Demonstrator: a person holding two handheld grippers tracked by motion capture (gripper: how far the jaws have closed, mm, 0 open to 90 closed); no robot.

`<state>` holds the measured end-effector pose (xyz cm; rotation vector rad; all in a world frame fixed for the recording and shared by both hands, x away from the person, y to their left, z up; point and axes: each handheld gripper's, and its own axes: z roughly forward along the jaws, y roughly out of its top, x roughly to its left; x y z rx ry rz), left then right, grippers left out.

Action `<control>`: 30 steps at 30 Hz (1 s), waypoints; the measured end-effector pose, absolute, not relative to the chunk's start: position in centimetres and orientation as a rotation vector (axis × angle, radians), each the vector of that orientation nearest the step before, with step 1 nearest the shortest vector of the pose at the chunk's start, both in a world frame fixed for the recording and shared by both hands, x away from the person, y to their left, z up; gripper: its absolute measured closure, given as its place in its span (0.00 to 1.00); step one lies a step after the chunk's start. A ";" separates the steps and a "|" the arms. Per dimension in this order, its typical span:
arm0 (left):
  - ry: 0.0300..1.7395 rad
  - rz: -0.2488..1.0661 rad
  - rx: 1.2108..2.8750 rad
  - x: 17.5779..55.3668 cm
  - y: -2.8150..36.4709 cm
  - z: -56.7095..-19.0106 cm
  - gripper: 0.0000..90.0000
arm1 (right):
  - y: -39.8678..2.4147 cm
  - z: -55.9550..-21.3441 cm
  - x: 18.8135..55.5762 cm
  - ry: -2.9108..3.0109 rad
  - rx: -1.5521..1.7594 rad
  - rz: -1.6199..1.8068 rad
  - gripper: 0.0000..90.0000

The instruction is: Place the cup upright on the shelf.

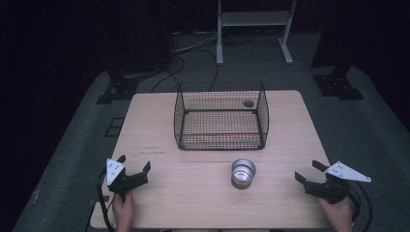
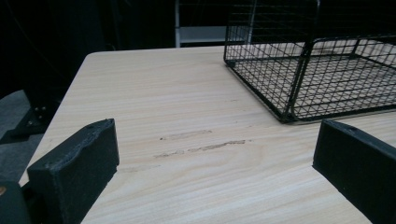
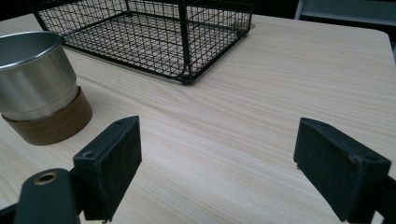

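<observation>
We hold 2 grippers low at the near edge of the table [image 1: 159, 193]: the left gripper [image 1: 134, 164] and the right gripper [image 1: 309, 171] both stand spread wide, grasping nothing. The metal cup [image 1: 242, 172] stands upright near the middle, nearer the right gripper, with the wire basket [image 1: 221, 116] just beyond it. We judge the cup light, rigid and slippery on its polished wall; the brown band [image 3: 49, 123] around its base looks the surer place to clamp.

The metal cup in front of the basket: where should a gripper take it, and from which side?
Probably by the bare steel wall just above the brown band, jaws straddling the round metal cup from the person's right. It stands upright and open-topped, clear of the wire basket, and the open right gripper already faces it.
</observation>
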<state>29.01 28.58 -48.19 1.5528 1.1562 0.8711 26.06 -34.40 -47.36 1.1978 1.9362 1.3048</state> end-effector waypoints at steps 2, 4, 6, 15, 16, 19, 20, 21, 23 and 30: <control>1.156 0.872 1.554 29.0 28.5 -48.2 0.00 | -34.3 -47.3 26.1 1.938 1.197 1.305 0.16; 1.150 0.878 1.560 29.0 28.5 -48.2 0.00 | -34.1 -47.2 26.1 1.942 1.181 1.300 0.16; 1.146 0.877 1.562 28.9 28.4 -48.2 0.00 | -34.0 -47.2 26.1 1.942 1.176 1.303 0.16; 1.140 0.880 1.564 28.9 28.4 -48.2 0.00 | -33.2 -46.8 26.1 1.964 1.140 1.291 0.16; 1.141 0.881 1.564 28.9 28.4 -48.2 0.00 | -33.0 -46.8 26.0 1.967 1.132 1.296 0.16; 1.139 0.880 1.565 28.8 28.4 -48.2 0.00 | -32.4 -46.6 26.0 1.984 1.113 1.291 0.16; 1.139 0.880 1.565 28.8 28.4 -48.2 0.00 | -32.4 -46.6 26.0 1.984 1.113 1.291 0.16; 1.135 0.879 1.567 28.8 28.4 -48.2 0.00 | -32.2 -46.5 26.0 1.996 1.099 1.289 0.16; 1.131 0.885 1.568 28.8 28.3 -48.2 0.00 | -32.0 -46.5 26.1 1.998 1.096 1.287 0.16; 1.132 0.883 1.569 28.8 28.4 -48.2 0.00 | -30.8 -46.2 25.9 2.027 1.058 1.259 0.16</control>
